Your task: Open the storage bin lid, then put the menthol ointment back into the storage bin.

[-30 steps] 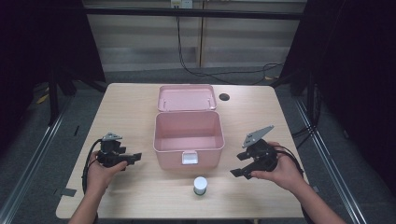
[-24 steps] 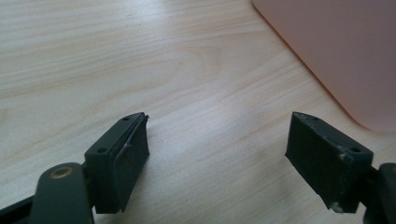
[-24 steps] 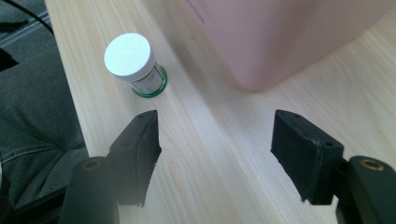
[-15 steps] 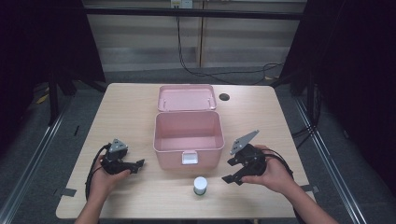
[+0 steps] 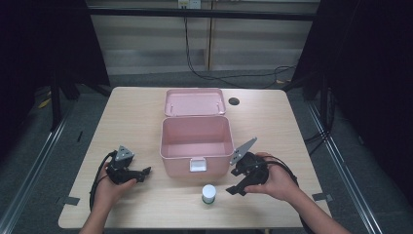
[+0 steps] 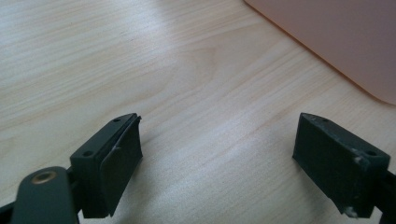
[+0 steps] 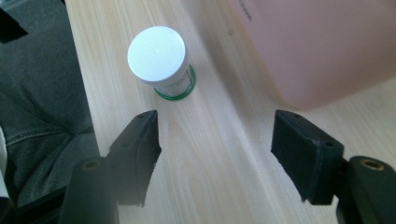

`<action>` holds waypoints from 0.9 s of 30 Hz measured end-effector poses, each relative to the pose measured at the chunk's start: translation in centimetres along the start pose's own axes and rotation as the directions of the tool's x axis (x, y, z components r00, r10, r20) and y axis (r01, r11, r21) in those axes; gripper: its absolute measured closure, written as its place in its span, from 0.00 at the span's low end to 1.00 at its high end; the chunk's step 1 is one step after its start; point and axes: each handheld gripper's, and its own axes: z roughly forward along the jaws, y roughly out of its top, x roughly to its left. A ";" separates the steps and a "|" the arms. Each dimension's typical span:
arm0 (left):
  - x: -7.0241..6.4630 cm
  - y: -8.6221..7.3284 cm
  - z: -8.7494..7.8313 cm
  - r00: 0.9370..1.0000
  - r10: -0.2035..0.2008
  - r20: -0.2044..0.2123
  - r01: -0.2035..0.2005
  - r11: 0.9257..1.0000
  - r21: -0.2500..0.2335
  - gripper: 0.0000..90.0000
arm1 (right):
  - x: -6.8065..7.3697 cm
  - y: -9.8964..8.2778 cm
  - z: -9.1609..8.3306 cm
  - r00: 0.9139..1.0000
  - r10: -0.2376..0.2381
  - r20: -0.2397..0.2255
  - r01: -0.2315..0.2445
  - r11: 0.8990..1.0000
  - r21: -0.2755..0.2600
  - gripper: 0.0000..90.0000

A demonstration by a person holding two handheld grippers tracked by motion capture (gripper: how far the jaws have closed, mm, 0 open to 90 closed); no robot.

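On pale wood table (image 5: 122,117), pink box (image 5: 195,139) — dark room

In the left gripper view the pink box (image 6: 336,42) ran off the frame at 1 o'clock; the label on the small jar (image 7: 161,63) was too small to read.

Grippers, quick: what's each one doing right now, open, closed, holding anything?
Left gripper: open, fingers just widened, bare table between them.
Right gripper: open, holding nothing, aimed toward the white-capped bottle.

A lab recording booth is suggested: a bare wooden table (image 5: 146,122) is ringed by black curtains (image 5: 370,73), with cables (image 5: 229,73) trailed over grey carpet (image 5: 44,161).
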 end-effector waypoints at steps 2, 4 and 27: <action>0.0 0.0 0.0 1.000 0.000 0.000 0.000 1.000 0.000 0.16 | 0.0 0.3 0.2 1.000 -0.016 0.005 0.016 1.000 0.014 0.36; 0.0 0.0 0.0 1.000 0.000 0.001 0.000 1.000 0.001 0.16 | 0.2 0.7 0.3 1.000 -0.028 0.009 0.028 0.999 0.024 0.36; 0.0 0.0 0.0 1.000 0.000 0.001 0.000 1.000 0.000 0.16 | 1.8 3.3 2.4 0.996 -0.084 -0.041 0.089 0.985 0.145 0.37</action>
